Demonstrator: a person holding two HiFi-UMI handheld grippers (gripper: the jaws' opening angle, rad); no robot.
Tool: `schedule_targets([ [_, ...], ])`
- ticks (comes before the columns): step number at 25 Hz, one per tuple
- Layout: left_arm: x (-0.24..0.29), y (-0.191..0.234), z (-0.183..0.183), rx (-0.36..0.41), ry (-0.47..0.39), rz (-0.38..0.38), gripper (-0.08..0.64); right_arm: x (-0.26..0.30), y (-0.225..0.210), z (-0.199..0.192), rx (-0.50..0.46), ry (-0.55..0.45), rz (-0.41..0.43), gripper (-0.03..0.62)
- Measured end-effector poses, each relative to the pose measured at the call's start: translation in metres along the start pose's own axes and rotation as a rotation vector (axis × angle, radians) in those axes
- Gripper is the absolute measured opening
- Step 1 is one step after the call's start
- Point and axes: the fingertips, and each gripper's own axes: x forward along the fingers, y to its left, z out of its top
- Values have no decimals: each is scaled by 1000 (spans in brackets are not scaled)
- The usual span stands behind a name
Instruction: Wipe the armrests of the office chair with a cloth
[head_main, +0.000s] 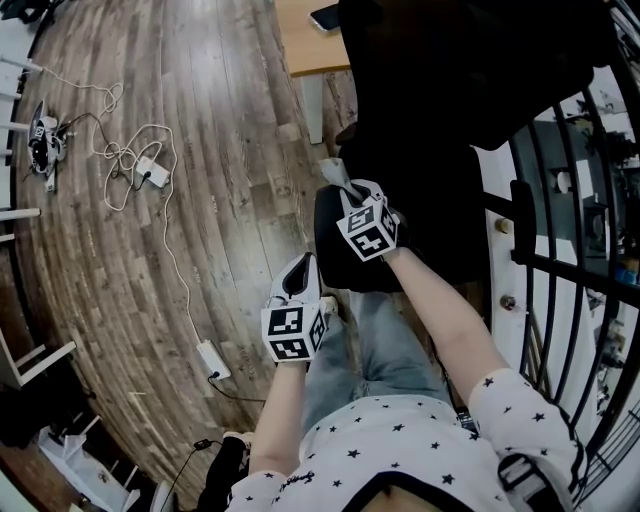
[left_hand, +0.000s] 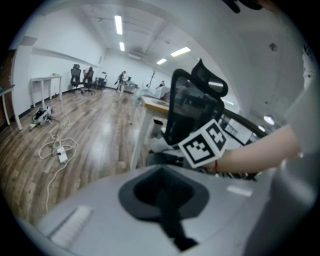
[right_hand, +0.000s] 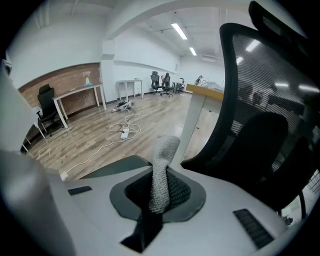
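while the grey knitted cloth (right_hand: 161, 172) is clamped between the closed jaws of the right hand-held gripper (head_main: 347, 192), its rolled end is seen standing up beyond the jaw tips. in the head view the cloth is held over the far end of the black armrest (head_main: 336, 255) of the office chair (head_main: 440, 130); whether the pad is touched cannot be told. the left hand-held gripper (head_main: 302, 268) is held lower and nearer the person's body, apart from the chair, with its jaws drawn together on nothing. a wooden table (head_main: 305, 45) is seen just beside the chair's back, and white cables with a power strip (head_main: 152, 172) are spread over the plank floor (head_main: 200, 250).
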Motion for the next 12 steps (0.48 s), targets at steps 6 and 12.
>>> schedule_targets([
  [6, -2, -4, -5, -12, 4, -7, 3, 3, 3, -6, 24, 21, -2, 37],
  [12, -6, -1, -10, -17, 13, -3, 3, 4, 4, -5, 25, 45, 6, 35],
])
